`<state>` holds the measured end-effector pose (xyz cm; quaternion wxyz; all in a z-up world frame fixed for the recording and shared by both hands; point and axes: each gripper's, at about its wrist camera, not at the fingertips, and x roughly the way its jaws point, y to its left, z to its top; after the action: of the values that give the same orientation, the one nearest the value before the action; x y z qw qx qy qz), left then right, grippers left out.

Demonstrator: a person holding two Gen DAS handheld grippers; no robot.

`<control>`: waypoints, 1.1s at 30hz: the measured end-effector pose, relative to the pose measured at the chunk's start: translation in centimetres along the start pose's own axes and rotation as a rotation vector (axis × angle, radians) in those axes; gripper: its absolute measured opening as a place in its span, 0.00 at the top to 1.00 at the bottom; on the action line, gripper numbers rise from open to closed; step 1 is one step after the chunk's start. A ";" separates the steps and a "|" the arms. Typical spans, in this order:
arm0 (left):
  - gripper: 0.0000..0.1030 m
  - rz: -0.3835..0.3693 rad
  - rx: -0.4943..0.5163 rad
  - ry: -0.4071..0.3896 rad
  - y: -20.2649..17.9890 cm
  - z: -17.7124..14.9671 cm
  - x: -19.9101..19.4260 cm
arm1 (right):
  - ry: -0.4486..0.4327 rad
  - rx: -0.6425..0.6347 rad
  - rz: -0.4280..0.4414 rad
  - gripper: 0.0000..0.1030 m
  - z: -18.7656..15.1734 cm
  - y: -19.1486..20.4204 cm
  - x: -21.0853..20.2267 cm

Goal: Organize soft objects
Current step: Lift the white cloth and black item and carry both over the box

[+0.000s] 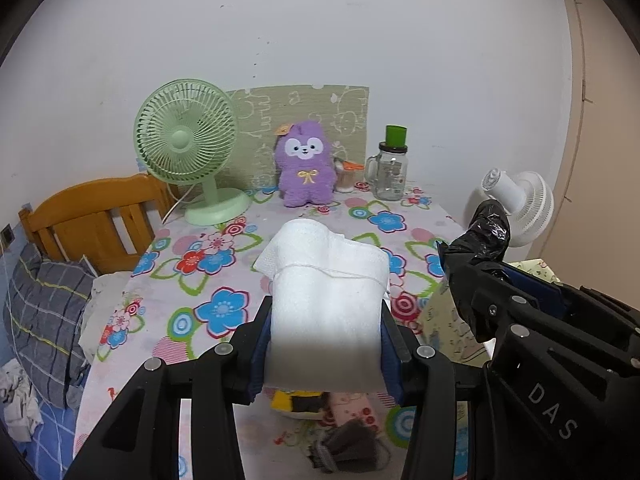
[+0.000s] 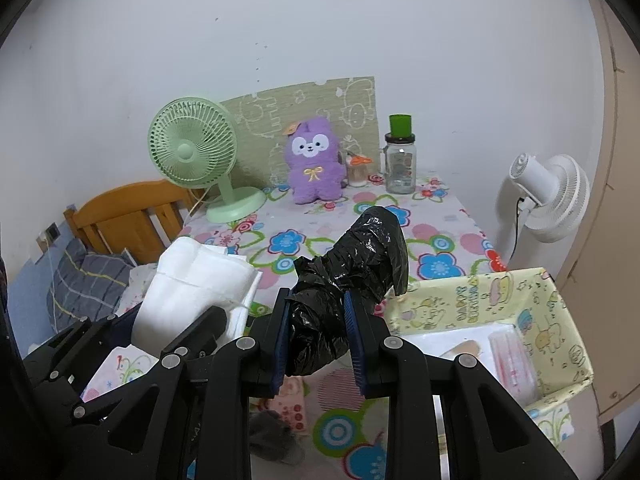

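My left gripper [image 1: 326, 320] is shut on a white pack of tissues [image 1: 326, 300] and holds it above the flowered table [image 1: 224, 248]; the pack also shows in the right wrist view [image 2: 192, 292]. My right gripper [image 2: 318, 320] is shut on a crumpled roll of black plastic bags [image 2: 352, 272], held above the table just left of a yellow cartoon-print box [image 2: 560, 312]. The roll also shows in the left wrist view [image 1: 486, 232]. A purple plush toy [image 1: 306, 164] sits upright at the table's back.
A green fan [image 1: 184, 144], a glass jar with a green lid [image 1: 390, 172] and a small cup [image 1: 346, 178] stand at the back. A white fan [image 2: 548, 196] is to the right. Small cloths and grey socks [image 1: 348, 444] lie below the grippers. A bed [image 1: 92, 216] is to the left.
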<state>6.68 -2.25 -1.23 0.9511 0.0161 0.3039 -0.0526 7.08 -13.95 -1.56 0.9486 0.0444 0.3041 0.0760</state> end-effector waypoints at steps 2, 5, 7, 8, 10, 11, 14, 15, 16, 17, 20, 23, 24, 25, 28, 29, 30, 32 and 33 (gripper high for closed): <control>0.54 -0.003 -0.002 -0.002 -0.6 0.0 -0.1 | -0.006 -0.003 -0.003 0.72 0.0 -0.6 -0.3; 0.54 -0.002 0.001 -0.003 -1.7 0.0 -0.1 | -0.008 -0.002 -0.005 0.72 0.0 -1.6 -0.5; 0.54 -0.005 0.006 -0.002 -2.4 0.0 -0.1 | -0.009 0.001 -0.004 0.72 -0.1 -2.2 -0.6; 0.54 -0.007 0.008 -0.003 -2.8 0.0 -0.1 | -0.009 0.004 -0.005 0.72 -0.2 -2.6 -0.7; 0.54 -0.016 0.014 -0.002 -3.5 0.0 -0.1 | -0.011 0.008 -0.007 0.72 -0.2 -3.3 -1.0; 0.54 -0.020 0.017 -0.004 -3.9 0.1 -0.1 | -0.013 0.010 -0.008 0.72 -0.2 -3.6 -1.0; 0.54 -0.033 0.025 -0.006 -5.0 0.0 -0.1 | -0.019 0.019 -0.018 0.72 -0.4 -4.7 -1.4; 0.54 -0.036 0.027 -0.006 -5.3 0.0 -0.1 | -0.020 0.021 -0.021 0.72 -0.4 -5.0 -1.5; 0.54 -0.041 0.030 -0.006 -5.7 0.1 0.0 | -0.023 0.023 -0.025 0.72 -0.4 -5.4 -1.7; 0.54 -0.044 0.033 -0.007 -6.0 0.1 0.0 | -0.025 0.024 -0.028 0.72 -0.5 -5.7 -1.8; 0.54 -0.055 0.043 -0.009 -7.1 0.1 0.2 | -0.029 0.030 -0.041 0.72 -0.6 -6.7 -2.1; 0.54 -0.069 0.054 -0.008 -8.0 0.1 0.4 | -0.030 0.040 -0.048 0.72 -0.6 -7.7 -2.3; 0.54 -0.072 0.057 -0.009 -8.3 0.2 0.4 | -0.030 0.045 -0.052 0.72 -0.6 -8.2 -2.4; 0.54 -0.077 0.062 -0.009 -8.7 0.2 0.4 | -0.031 0.047 -0.055 0.72 -0.6 -8.5 -2.5; 0.54 -0.091 0.072 -0.009 -9.7 0.2 0.6 | -0.035 0.053 -0.067 0.72 -0.7 -9.3 -2.8; 0.54 -0.095 0.076 -0.009 -10.0 0.2 0.7 | -0.035 0.054 -0.071 0.72 -0.7 -9.6 -2.8; 0.54 -0.100 0.080 -0.007 -10.4 0.3 0.8 | -0.035 0.057 -0.077 0.72 -0.8 -10.0 -2.9; 0.54 -0.109 0.087 -0.005 -11.0 0.3 1.0 | -0.035 0.062 -0.082 0.72 -0.8 -10.6 -3.0; 0.54 -0.115 0.092 -0.004 -11.4 0.3 1.1 | -0.034 0.065 -0.085 0.72 -0.8 -10.9 -3.0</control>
<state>6.45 -13.72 -1.62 0.9453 0.0425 0.2999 -0.1210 5.47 -25.19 -1.95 0.9541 0.0635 0.2917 0.0248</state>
